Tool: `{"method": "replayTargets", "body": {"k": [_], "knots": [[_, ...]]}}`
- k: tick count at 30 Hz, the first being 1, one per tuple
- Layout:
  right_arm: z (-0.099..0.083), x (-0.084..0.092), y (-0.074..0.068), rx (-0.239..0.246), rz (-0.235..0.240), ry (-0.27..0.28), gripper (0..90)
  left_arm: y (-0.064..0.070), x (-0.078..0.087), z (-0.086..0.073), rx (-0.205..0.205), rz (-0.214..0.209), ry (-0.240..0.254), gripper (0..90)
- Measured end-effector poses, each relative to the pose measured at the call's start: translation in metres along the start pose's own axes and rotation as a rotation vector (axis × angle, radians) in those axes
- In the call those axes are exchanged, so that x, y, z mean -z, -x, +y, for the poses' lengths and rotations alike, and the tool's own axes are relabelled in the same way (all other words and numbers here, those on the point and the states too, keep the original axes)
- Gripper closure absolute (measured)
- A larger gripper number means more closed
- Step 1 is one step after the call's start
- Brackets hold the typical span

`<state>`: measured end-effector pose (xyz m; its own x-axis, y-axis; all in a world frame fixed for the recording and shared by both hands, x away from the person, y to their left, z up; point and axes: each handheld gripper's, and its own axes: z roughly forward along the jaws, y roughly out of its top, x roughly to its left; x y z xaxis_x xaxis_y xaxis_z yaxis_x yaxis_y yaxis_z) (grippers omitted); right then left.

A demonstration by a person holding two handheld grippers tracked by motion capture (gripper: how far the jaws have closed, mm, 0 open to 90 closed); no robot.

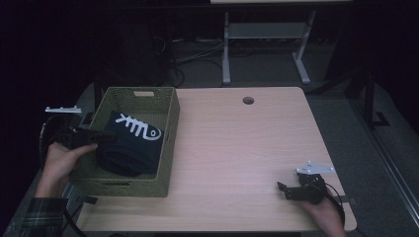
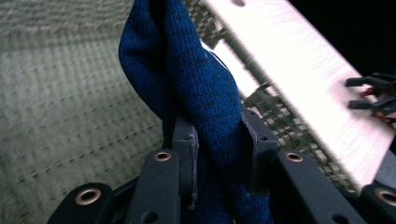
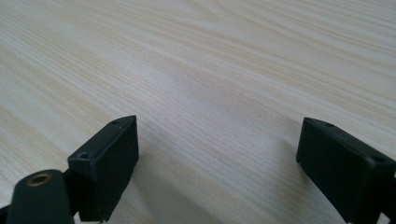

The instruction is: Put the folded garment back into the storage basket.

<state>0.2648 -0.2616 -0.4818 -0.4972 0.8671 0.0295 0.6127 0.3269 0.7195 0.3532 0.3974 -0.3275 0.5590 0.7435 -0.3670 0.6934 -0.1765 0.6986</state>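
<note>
- High view showed one pale wooden table (image 1: 237, 148), the largest thing there, with a round hole (image 1: 248, 100) near its far edge.
- One green woven basket (image 1: 168, 143) stood on the table's left part, with a small tan label (image 1: 143, 93) on its far wall; any writing on that label was too small to read.
- One dark blue knitted garment (image 1: 129, 148) lay in the basket, folded, showing a white fish-skeleton drawing (image 1: 140, 128) and no readable words.
- The left claw (image 1: 104, 137) reached in over the basket's left wall, held by the person's left hand (image 1: 62, 160) in a plaid sleeve.
- In the left gripper view the left claw (image 2: 219, 140) stood narrow, its two pads pressing on a bunched fold of the garment (image 2: 196, 88), which rose between them above the basket's floor (image 2: 70, 116).
- The right claw (image 1: 282, 190) rested at the table's near right corner, well apart from the basket.
- In the right gripper view the right claw (image 3: 217, 163) stood wide, with nothing but bare table (image 3: 210, 70) between its pads.
- Two claws in all, one basket, one garment.
</note>
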Motion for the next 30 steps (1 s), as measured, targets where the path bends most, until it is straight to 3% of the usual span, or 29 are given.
{"method": "replayTargets", "body": {"k": [3, 10, 17, 30], "knots": [[0.0, 0.0, 0.0, 0.0, 0.0, 0.0, 12.6, -0.008, -0.004, -0.004, 0.016, 0.009, -0.012, 70.3], [0.0, 0.0, 0.0, 0.0, 0.0, 0.0, 12.6, -0.017, -0.009, -0.009, 0.008, 0.102, -0.067, 65.6], [0.0, 0.0, 0.0, 0.0, 0.0, 0.0, 12.6, -0.019, -0.011, -0.009, -0.022, 0.196, -0.115, 58.0], [0.0, 0.0, 0.0, 0.0, 0.0, 0.0, 12.6, -0.022, -0.017, -0.01, -0.03, 0.334, -0.188, 48.4]]}}
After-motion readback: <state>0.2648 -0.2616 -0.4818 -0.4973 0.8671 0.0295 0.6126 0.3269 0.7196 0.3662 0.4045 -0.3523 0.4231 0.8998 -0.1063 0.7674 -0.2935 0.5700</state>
